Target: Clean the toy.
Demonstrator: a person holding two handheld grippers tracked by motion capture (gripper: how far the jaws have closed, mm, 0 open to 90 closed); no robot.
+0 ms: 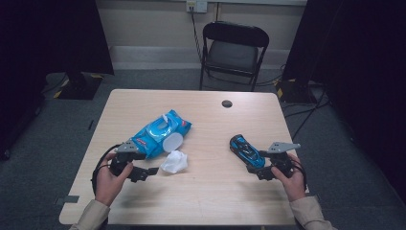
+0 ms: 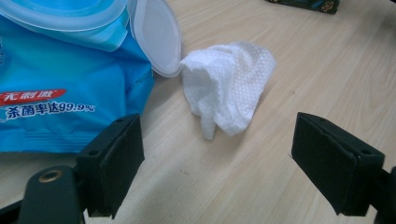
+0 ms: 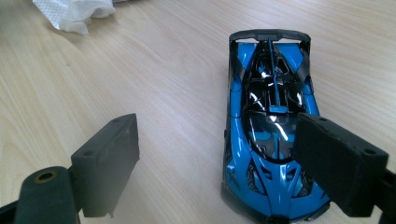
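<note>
**Entry: crumpled wipe and toy car, approach stage**

Item 1. Crumpled white embossed wet wipe [image 2: 226, 88]. It lies loose on the pale wood-grain surface [image 1: 206, 201], bunched into a soft lump with a dimpled texture and one corner drooping toward you. It sits just beside the open round white lid [image 2: 156, 35] of the blue plastic wet-wipe pack [image 2: 60, 88], touching it or nearly so.

Item 2. Glossy blue and black toy sports car [image 3: 268, 130]. It stands on its wheels on the right part of the surface, well apart from the wipe.

Item 3. Your left gripper [image 2: 217, 158]. Its fingers stand wide apart and empty, low over the surface, with the wipe ahead of them and roughly centred in the gap.

Item 4. Your right gripper [image 3: 219, 163]. Its fingers are apart; one finger [image 3: 338, 161] overlaps the car's near end in the right gripper view, and I cannot tell whether it touches. The other stands clear over bare wood.

Step in hand, as judged: both hands are closing in, left on the wipe, right on the car; nothing is gripped.

Next move calls for: push the left fingers forward until the lump sits between them, then close gently. Shift the right gripper sideways so the car's body falls between both fingers before you close.
</note>
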